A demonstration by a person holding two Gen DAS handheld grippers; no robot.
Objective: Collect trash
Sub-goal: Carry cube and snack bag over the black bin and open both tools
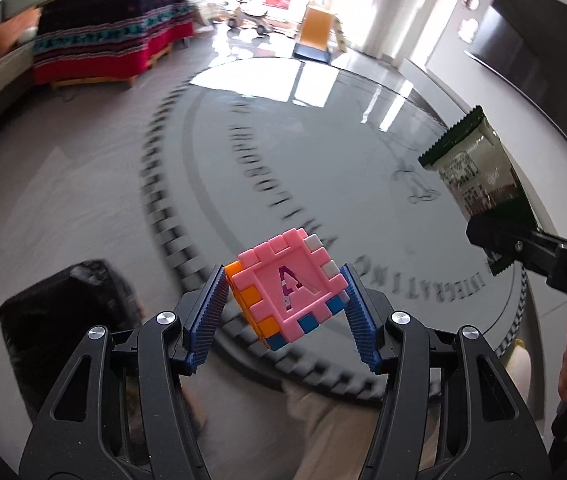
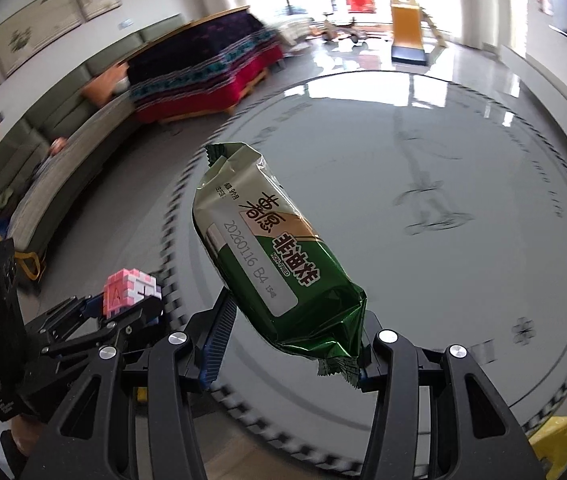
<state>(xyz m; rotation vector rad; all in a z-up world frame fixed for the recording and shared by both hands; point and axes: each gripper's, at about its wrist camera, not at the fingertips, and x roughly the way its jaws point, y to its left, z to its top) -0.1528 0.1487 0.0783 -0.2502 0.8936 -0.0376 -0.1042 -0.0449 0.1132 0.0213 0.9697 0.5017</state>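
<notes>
The left tool (image 1: pixel 285 312) clamps a pink letter cube (image 1: pixel 285 288) and the right tool (image 2: pixel 295 340) a green snack packet (image 2: pixel 271 248), both lifted clear of the floor (image 1: pixel 83 200), apparently for disposal.

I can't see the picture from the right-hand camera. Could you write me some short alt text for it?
A right hand-held gripper clamps a green and cream snack packet by its lower end, held up above a shiny grey floor with a round pattern. At lower left, the left hand-held gripper grips a pink toy cube marked A.
</notes>
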